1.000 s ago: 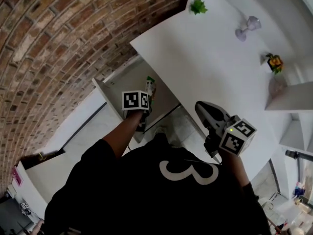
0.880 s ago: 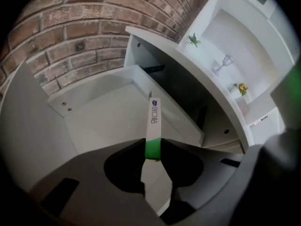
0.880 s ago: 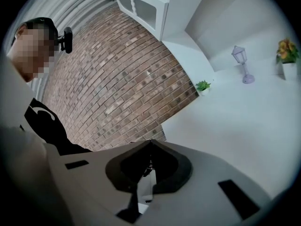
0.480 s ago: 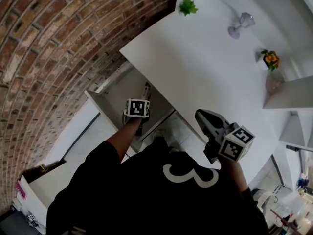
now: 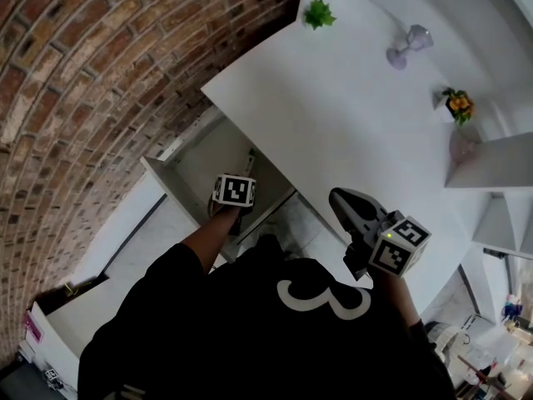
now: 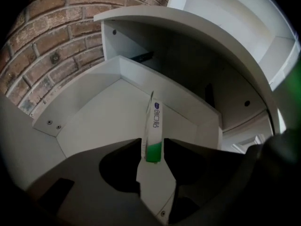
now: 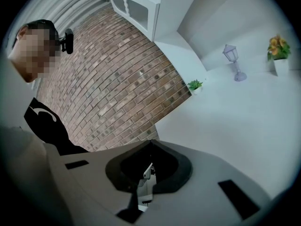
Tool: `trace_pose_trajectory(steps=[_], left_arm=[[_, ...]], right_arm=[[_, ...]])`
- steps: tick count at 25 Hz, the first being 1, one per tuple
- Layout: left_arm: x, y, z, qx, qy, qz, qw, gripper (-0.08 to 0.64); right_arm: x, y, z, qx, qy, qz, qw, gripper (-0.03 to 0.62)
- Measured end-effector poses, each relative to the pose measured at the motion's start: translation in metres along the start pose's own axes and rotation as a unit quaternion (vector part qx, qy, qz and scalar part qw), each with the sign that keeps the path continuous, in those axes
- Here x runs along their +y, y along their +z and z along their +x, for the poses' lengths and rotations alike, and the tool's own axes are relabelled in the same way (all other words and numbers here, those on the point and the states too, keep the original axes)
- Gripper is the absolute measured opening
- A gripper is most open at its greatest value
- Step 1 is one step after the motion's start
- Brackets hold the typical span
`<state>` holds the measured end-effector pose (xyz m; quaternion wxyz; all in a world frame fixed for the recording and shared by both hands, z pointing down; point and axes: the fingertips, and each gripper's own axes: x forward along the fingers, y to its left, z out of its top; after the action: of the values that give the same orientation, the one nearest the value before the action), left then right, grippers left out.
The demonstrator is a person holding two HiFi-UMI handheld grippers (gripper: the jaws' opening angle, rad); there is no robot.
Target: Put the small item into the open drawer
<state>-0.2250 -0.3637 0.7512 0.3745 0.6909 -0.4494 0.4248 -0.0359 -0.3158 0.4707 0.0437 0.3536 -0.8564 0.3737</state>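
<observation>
Left gripper view gives you what the head view can't: your left gripper point(image 6: 153, 150) has its jaws opening, set narrow, with the small item point(image 6: 155, 120) between the tips. It's a flat white packet, green end down at the tips, white printed end reaching away from them towards the back wall. I see thin slivers of gap either side, so the pads look just off it. Below and ahead of the jaws is the open drawer point(image 6: 96, 124), so the packet is inside it. Past the tips the drawer's back wall runs into the cabinet cavity, and the white top point(image 5: 333, 115) overhangs above. In the head view the marker cube point(image 5: 234, 191) covers those jaws completely; you only get the cube over the drawer. Right gripper view: your right gripper point(image 7: 149, 146) has its jaws closed tip to tip, nothing in them. Only the head view places it, well apart from the drawer at the front edge of the white top. Beyond its tips, far across the top: a small green plant point(image 7: 194, 84), a lantern ornament point(image 7: 233, 60) and a potted flower point(image 7: 278, 51). The brick wall point(image 5: 83, 98) runs along the left of both tools.
</observation>
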Motion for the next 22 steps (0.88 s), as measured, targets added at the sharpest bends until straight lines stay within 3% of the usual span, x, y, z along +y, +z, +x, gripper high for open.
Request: trace_pose_trajectory(steps=[6, 9, 13, 19, 22], left_arm=[[-0.014, -0.002, -0.003, -0.003, -0.052, -0.052, 0.9973, 0.252], [-0.014, 0.011, -0.018, -0.049, -0.051, -0.077, 0.9946, 0.311], [-0.011, 0.026, -0.048, -0.105, -0.039, -0.108, 0.9877, 0.325], [-0.019, 0.042, -0.124, -0.177, -0.036, -0.118, 0.9764, 0.324], [-0.037, 0.047, -0.169, -0.215, -0.060, -0.117, 0.9677, 0.324]], right_arm=[[0.005, 0.001, -0.002, -0.001, 0.007, -0.003, 1.000, 0.012], [0.008, 0.001, -0.005, -0.005, 0.011, -0.002, 1.000, 0.011], [0.015, 0.004, -0.012, -0.011, 0.025, -0.010, 1.000, 0.011], [0.045, 0.011, -0.030, -0.021, 0.069, -0.021, 0.997, 0.011], [0.060, 0.015, -0.040, -0.023, 0.087, -0.038, 0.995, 0.011]])
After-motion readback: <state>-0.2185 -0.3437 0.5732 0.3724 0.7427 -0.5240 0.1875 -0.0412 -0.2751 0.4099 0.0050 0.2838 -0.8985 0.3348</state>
